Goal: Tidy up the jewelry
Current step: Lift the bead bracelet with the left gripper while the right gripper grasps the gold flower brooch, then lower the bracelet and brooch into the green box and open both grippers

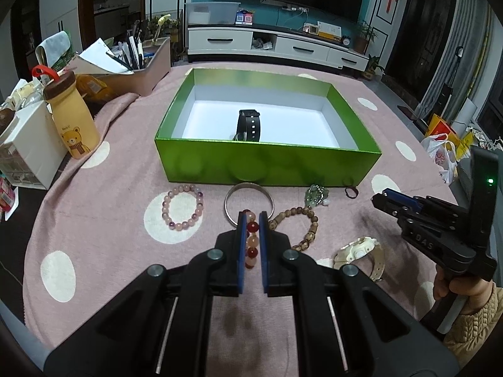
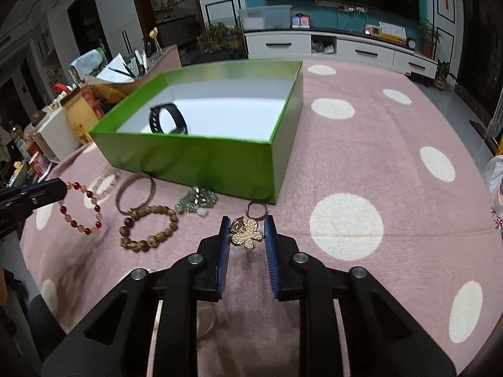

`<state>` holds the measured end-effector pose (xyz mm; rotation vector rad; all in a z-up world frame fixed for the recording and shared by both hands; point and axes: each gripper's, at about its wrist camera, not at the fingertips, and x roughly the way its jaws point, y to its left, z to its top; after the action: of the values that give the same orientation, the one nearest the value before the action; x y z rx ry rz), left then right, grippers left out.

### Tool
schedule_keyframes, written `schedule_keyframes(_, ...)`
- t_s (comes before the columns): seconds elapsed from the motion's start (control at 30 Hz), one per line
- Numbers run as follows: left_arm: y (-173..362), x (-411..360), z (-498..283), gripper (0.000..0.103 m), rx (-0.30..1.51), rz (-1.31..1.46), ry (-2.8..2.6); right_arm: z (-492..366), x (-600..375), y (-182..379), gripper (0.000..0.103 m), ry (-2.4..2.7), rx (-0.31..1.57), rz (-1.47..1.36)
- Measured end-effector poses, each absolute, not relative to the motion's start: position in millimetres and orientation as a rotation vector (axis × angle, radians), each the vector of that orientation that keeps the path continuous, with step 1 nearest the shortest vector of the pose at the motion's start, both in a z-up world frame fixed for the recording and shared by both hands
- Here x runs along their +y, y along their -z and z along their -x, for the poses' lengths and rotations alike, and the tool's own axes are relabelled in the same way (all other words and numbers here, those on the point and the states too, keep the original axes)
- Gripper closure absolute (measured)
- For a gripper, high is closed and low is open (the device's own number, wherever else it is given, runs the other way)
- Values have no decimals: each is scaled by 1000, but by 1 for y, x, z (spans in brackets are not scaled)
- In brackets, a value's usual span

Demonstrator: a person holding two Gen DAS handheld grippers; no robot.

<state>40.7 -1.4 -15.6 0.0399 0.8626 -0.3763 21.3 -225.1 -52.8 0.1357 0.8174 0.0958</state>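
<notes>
My left gripper (image 1: 253,216) is shut on a red and orange bead bracelet (image 1: 252,238), which hangs from it in the right wrist view (image 2: 83,209). My right gripper (image 2: 246,221) is shut on a gold flower brooch (image 2: 246,235). The green box (image 1: 267,163) holds a black watch (image 1: 249,124). On the pink cloth in front of the box lie a pink bead bracelet (image 1: 182,205), a silver bangle (image 1: 250,199), a brown wooden bead bracelet (image 1: 301,223), a green jade piece (image 1: 316,195), a dark ring (image 1: 350,192) and a cream watch (image 1: 361,256).
A bear bottle (image 1: 74,119), a white drawer unit (image 1: 25,154) and a pen holder tray (image 1: 138,66) crowd the table's left side. A plastic bag (image 1: 440,157) sits off the right edge. The dotted cloth (image 2: 377,163) spreads right of the box.
</notes>
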Motion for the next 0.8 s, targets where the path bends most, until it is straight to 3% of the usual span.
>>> schedule_keyframes(0.8, -43, -15, -51, 96, 735, -57, 375, -6, -227, -9, 81, -106, 666, -152)
